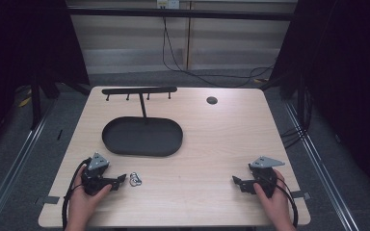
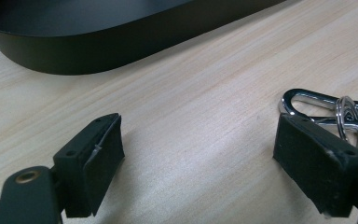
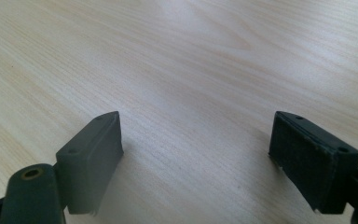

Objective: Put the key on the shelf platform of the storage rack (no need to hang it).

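The left gripper [image 1: 120, 179] rests low on the near left part of the bench [image 1: 221, 144], held in the person's left hand [image 1: 84, 199]. Its jaws stand wide apart with nothing between them; in the left gripper view only bare wood lies between the two black pads. Just beyond the tip of one jaw lies the silver key clasp [image 2: 328, 112], a small snap hook with a split ring, flat on the wood and just beside that pad; whether it touches the pad cannot be told. In the high view the clasp [image 1: 135, 179] sits just to the right of the gripper's tips.

The right gripper [image 1: 236, 182] lies on the near right part of the bench, in the right hand [image 1: 274, 199], well apart from the clasp. Its jaws are also spread wide and hold nothing; bare wood runs between them.

Behind the clasp stands a black oval tray [image 1: 142, 137], with a thin post rising from its far rim to a black bar with small pegs [image 1: 139, 90]. A dark round hole [image 1: 212, 100] marks the far right of the pale wood top.

Around the bench the room is dark: grey floor, black curtains at both sides, a pale wall behind with cables [image 1: 173, 57] hanging down. The tray's far part is cut off in the left gripper view, and the curtained sides are too dark to read.
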Available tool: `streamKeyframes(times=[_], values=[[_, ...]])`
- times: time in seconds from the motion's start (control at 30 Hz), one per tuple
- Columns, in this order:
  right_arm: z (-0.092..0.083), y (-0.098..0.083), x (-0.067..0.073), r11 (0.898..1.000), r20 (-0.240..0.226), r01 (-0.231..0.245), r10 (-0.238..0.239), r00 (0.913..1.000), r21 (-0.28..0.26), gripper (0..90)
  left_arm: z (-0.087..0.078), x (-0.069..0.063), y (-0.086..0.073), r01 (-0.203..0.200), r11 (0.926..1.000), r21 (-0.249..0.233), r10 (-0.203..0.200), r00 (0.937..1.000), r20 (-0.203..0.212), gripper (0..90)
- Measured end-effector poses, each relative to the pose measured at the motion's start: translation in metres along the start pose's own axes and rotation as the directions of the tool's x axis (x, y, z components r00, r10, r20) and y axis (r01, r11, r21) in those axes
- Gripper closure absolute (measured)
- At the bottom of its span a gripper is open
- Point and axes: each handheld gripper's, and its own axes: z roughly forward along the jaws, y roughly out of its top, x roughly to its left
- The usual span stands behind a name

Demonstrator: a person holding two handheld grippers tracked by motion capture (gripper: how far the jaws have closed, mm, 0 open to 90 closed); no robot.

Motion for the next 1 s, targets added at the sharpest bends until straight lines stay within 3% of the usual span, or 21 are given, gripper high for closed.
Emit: streamKeyframes(times=[0.33,0.43,0.57,0.6,0.67,0.7,0.73,0.77,0.83,0.87,0.97,1.0], values=[[0.000,0.000,0.000,1.000,0.000,0.000,0.000,1.0000,0.000,16.7,0.000,-0.001,0.000,-0.008,1.0000,0.006,0.008,1.0000,0.000,13.0],[0.000,0.000,0.000,1.000,0.000,0.000,0.000,1.0000,0.000,16.7,-0.001,-0.003,0.000,-0.004,1.0000,0.005,0.004,0.9999,0.010,16.1],[0.000,0.000,0.000,1.000,0.000,0.000,0.000,1.0000,0.000,16.7,-0.004,-0.006,0.007,-0.023,0.9977,0.063,0.021,0.9993,0.031,22.5],[0.000,0.000,0.000,1.000,0.000,0.000,0.000,1.0000,0.000,16.7,-0.005,-0.007,0.009,-0.044,0.9954,0.085,0.042,0.9988,0.025,23.7],[0.000,0.000,0.000,1.000,0.000,0.000,0.000,1.0000,0.000,16.7,-0.005,-0.009,0.011,-0.057,0.9938,0.096,0.054,0.9981,0.028,25.4],[0.000,0.000,0.000,1.000,0.000,0.001,-0.001,1.0000,-0.001,16.7,-0.007,-0.012,0.014,-0.084,0.9873,0.135,0.078,0.9955,0.055,26.3],[0.000,0.000,0.000,1.000,0.000,0.001,-0.001,1.0000,-0.001,16.7,-0.007,-0.012,0.014,-0.084,0.9873,0.135,0.078,0.9955,0.055,26.8],[0.000,0.000,0.000,1.000,0.000,0.000,0.000,1.0000,0.000,16.7,-0.008,-0.016,0.017,-0.113,0.9807,0.159,0.103,0.9922,0.069,27.0],[0.000,0.000,0.000,1.000,0.000,0.000,0.000,1.0000,0.000,16.7,-0.009,-0.018,0.018,-0.118,0.9773,0.176,0.104,0.9906,0.088,27.4],[0.000,0.000,0.000,1.000,0.000,0.001,-0.001,1.0000,-0.001,16.7,-0.009,-0.020,0.021,-0.140,0.9696,0.201,0.120,0.9866,0.111,27.8],[0.000,0.000,0.000,1.000,0.000,0.001,-0.001,1.0000,-0.001,16.7,-0.010,-0.022,0.023,-0.147,0.9654,0.215,0.121,0.9841,0.129,28.3],[0.000,0.000,0.000,1.000,0.000,0.001,-0.001,1.0000,-0.001,16.7,-0.011,-0.023,0.026,-0.161,0.9602,0.228,0.131,0.9816,0.139,28.8]])
